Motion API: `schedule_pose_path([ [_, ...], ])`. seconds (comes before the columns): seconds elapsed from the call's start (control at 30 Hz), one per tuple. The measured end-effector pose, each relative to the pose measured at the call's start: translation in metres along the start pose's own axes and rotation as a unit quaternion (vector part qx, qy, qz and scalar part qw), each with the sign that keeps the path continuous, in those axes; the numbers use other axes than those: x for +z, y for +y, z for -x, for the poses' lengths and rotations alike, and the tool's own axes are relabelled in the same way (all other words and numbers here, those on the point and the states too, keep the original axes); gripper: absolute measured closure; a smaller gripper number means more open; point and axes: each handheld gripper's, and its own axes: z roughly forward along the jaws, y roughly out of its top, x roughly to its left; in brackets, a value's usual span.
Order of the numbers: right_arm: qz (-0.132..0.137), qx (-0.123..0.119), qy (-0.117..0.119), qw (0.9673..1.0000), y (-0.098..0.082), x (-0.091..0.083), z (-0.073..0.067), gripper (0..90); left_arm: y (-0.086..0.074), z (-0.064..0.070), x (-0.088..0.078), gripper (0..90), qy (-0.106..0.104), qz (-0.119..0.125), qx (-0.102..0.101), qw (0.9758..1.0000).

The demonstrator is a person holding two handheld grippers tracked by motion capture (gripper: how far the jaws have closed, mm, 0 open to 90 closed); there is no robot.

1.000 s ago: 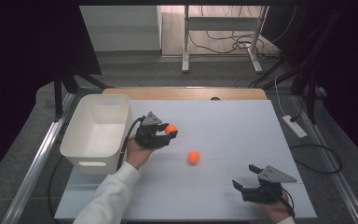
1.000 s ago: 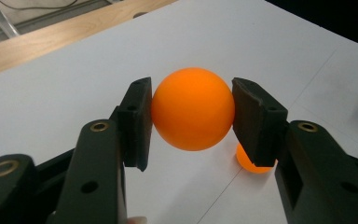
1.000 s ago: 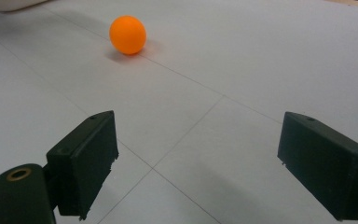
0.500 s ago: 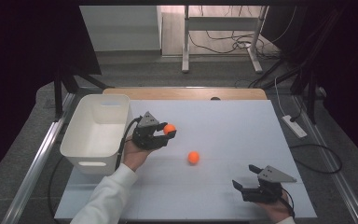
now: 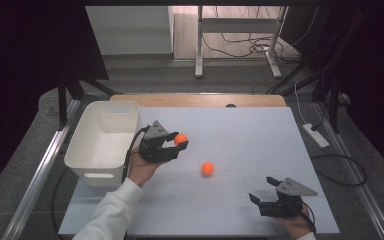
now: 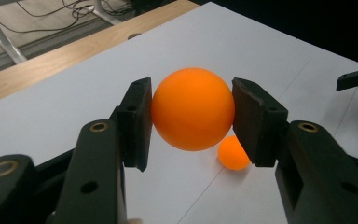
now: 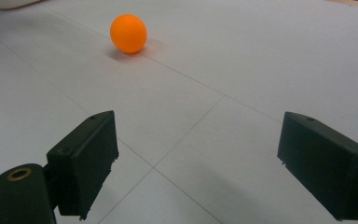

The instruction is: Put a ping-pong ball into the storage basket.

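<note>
Left gripper view: round orange ball (image 6: 192, 108), no long axis, clamped crosswise.

The left black two-jaw hand-held gripper (image 5: 172, 145) sits raised in a hand with a white sleeve, jaws clamped tight on what it holds. The right black hand-held gripper (image 5: 265, 192) lies low near the table's front edge, jaws spread wide with nothing between them, probably resting on the surface, hard to tell.

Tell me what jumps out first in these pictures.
An orange ball is clamped between the left gripper fingers, just right of the white bin. A second orange ball lies loose mid-table, and the right gripper waits open near the front edge.
</note>
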Motion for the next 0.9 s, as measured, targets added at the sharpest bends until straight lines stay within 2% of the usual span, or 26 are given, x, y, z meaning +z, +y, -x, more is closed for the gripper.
schedule_pose_path([
  [0.33,0.0,0.0,0.0,1.0,0.0,0.0,0.001,11.9,0.005,0.0,-0.01,50.5,-0.006,0.013,-0.004,0.9999],
  [0.9,-0.001,0.004,-0.001,1.0,0.0,0.0,0.001,11.9,0.02,-0.005,-0.03,50.4,0.006,0.027,0.004,0.9996],
])
